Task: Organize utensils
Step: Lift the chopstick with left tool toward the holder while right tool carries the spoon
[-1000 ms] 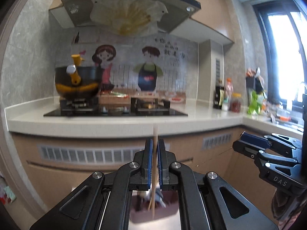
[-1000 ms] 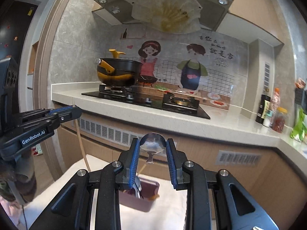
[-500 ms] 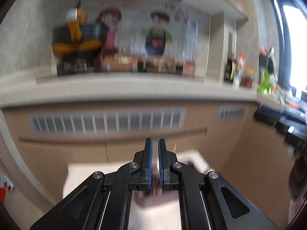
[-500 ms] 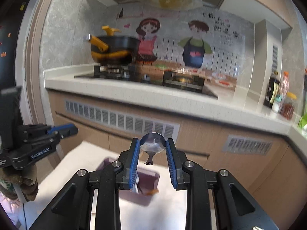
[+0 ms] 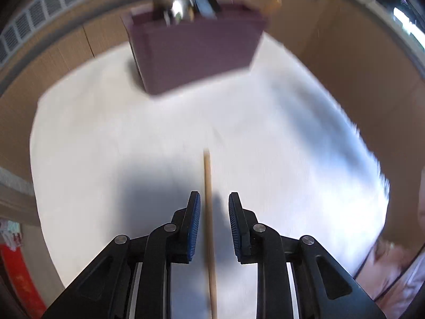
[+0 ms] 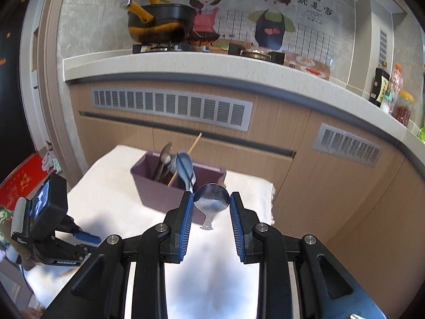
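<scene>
My left gripper (image 5: 212,204) points steeply down at the white cloth (image 5: 106,133). Its jaws are opening, and a wooden chopstick (image 5: 208,186) stands loose between the pads, nearer the left one. The purple utensil box (image 5: 196,47) sits beyond, blurred, with spoons sticking out. In the right wrist view my right gripper (image 6: 211,204) is shut on the bowl of a metal spoon (image 6: 211,199), whose handle hangs down. It hovers just in front of the purple box (image 6: 164,194), which holds several spoons and a chopstick. The left gripper (image 6: 87,238) shows low at the left, over the cloth.
The cloth-covered table (image 6: 239,186) stands against wooden kitchen cabinets (image 6: 292,138). Above them runs a counter (image 6: 186,66) with a stove and a black and yellow pot (image 6: 159,24). Bottles and jars (image 6: 393,93) stand on the counter at the right.
My left gripper has dropped and tipped down toward the cloth, and its jaws have parted around the chopstick. My right gripper has sunk toward the purple box, still holding the spoon.
</scene>
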Motion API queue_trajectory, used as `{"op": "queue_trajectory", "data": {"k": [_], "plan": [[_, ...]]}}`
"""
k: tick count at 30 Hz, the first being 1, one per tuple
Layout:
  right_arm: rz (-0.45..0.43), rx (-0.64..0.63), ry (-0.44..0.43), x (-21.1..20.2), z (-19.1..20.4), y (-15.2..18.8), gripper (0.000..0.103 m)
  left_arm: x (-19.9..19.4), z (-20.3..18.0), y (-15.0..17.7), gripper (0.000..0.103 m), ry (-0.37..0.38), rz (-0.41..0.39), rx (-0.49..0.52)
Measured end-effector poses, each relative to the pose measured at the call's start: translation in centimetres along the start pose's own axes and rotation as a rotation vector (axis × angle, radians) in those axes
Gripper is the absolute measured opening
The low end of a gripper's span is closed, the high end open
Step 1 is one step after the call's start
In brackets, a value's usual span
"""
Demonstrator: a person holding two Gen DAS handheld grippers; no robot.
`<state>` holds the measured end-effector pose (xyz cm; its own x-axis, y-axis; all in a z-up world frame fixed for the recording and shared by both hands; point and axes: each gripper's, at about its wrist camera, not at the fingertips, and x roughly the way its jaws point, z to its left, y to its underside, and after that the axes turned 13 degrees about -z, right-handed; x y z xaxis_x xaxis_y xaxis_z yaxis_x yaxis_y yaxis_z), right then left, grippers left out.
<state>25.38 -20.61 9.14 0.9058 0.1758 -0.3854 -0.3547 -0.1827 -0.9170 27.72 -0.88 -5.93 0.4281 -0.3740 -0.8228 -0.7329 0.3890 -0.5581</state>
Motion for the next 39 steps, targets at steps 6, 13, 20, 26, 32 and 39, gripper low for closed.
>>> {"op": "queue_trajectory", "data": {"k": [6,13,20,26,32,39], "plan": [[0.024,0.005,-0.02,-0.4,0.5,1.3,0.025,1.8,-1.8,1.8,0.023,-0.08,0.145,0.084],[0.044,0.018,-0.042,-0.7,0.9,2.3,0.025,3.3,-2.4,1.8,0.015,-0.096,0.171,0.068],[0.039,0.048,-0.047,-1.5,0.8,2.9,0.025,1.4,-2.2,3.3,0.006,-0.074,0.021,-0.044],[0.049,0.069,-0.04,-2.3,0.8,3.7,0.025,-4.3,-2.7,4.6,0.006,-0.037,-0.31,-0.22],[0.02,0.079,-0.027,-3.1,0.7,2.9,0.025,-9.2,-2.3,1.7,0.006,0.023,-0.518,-0.276],[-0.15,0.063,-0.001,-3.9,0.3,-3.7,0.025,-17.9,-3.5,-7.3,0.006,-0.022,-0.863,-0.181]]}}
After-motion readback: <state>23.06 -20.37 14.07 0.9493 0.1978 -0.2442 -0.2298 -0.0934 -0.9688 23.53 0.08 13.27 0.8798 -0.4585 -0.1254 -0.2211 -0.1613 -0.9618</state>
